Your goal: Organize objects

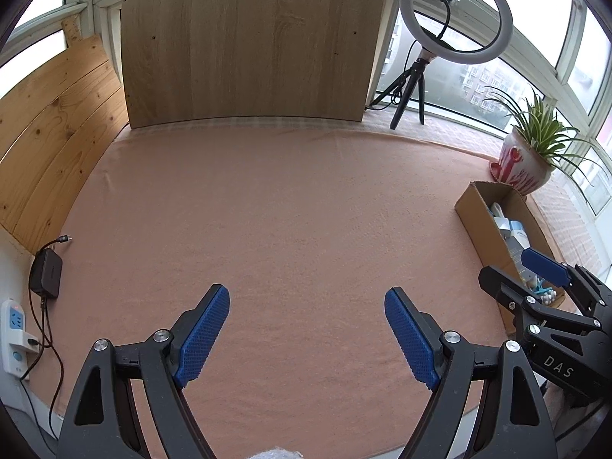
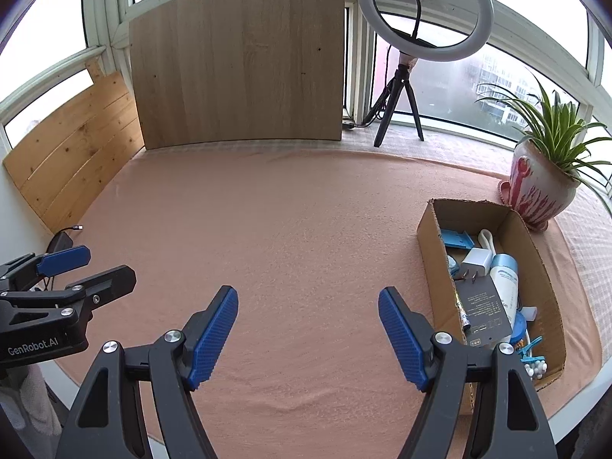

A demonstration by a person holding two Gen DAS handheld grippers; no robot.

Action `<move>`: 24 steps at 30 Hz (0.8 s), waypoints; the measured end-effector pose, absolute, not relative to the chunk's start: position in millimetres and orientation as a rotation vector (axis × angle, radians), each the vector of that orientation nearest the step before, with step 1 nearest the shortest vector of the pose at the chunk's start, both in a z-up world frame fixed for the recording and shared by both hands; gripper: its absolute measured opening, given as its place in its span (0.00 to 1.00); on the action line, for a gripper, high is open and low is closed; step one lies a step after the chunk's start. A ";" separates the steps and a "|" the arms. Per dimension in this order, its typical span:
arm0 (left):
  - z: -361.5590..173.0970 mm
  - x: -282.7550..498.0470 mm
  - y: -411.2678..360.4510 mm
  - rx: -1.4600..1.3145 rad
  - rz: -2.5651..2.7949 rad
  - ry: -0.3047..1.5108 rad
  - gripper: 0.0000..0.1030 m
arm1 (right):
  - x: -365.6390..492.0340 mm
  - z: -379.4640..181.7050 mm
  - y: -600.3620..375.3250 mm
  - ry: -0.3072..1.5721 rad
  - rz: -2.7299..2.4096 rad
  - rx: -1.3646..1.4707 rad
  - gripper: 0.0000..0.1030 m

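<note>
Left wrist view: the left hand-held gripper (image 1: 307, 334) gapes, released over bare bench (image 1: 287, 210); "DAS" reads on the right hand-held gripper (image 1: 520, 267) at 4 o'clock.

Right wrist view: the right one, released; "GenRobot.AI" at 9 o'clock; box (image 2: 432, 252) with its items at 3 o'clock, beside the bench edge.

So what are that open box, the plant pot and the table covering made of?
The box looks like plain brown corrugated cardboard: matte, with raw cut edges. The plant pot seems to be glazed ceramic, white with red pattern and a slight sheen, though plastic can't be ruled out. The covering appears to be soft pinkish cloth, fuzzy and faintly wrinkled.
</note>
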State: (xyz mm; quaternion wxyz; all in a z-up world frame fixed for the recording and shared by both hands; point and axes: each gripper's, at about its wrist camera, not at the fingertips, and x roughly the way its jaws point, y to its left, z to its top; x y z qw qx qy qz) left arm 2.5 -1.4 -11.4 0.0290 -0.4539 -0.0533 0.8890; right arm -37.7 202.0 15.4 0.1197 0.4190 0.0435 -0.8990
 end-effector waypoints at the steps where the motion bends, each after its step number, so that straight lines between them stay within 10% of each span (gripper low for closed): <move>1: -12.7 2.5 -4.4 -1.404 2.744 -0.167 0.84 | -37.1 14.7 200.7 0.123 -2.632 1.227 0.70; 24: -19.5 12.4 -43.9 -1.421 2.766 -0.175 0.86 | -24.0 5.1 171.8 0.104 -2.669 1.253 0.70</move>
